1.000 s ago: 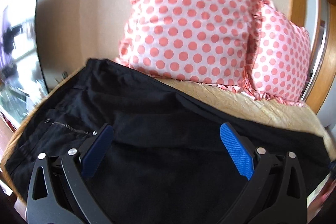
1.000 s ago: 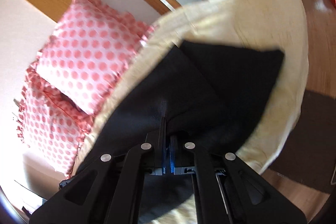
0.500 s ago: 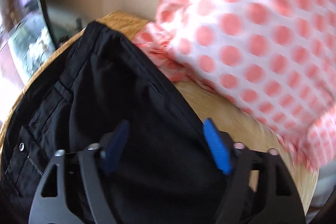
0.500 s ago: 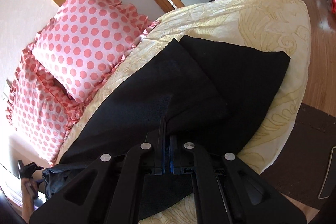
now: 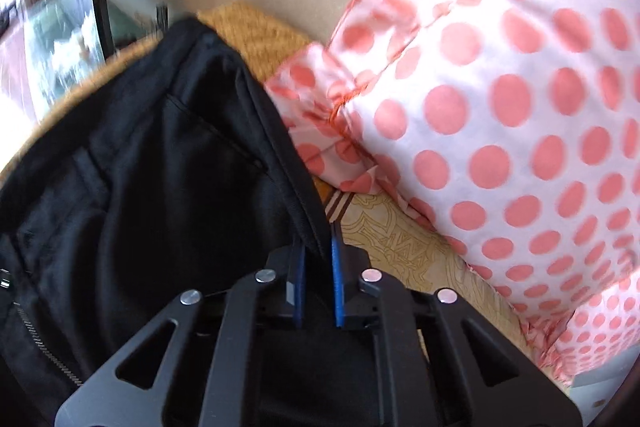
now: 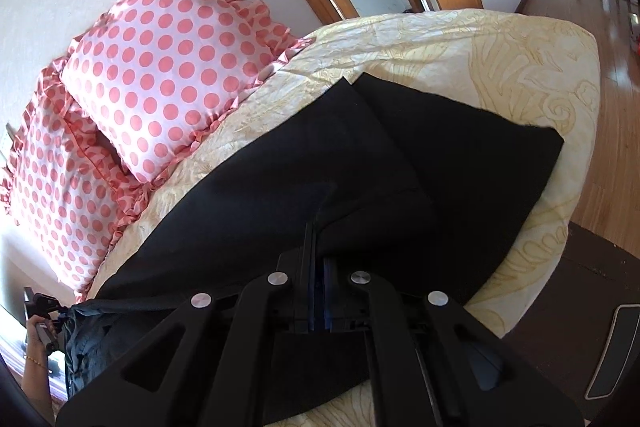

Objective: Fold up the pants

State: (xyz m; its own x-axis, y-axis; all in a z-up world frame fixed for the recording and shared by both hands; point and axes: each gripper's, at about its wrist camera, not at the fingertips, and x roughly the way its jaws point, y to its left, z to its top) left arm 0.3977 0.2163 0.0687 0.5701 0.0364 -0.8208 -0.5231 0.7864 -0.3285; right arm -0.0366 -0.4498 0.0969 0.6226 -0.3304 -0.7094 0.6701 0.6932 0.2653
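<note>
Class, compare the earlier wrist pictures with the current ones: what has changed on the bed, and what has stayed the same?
The left gripper swung toward the waistband end of the black pants, near the polka-dot pillow, and its jaws have just been closing onto the pants' edge. The right gripper stayed clamped on a fold of the fabric; pants and pillows lie as before.
</note>
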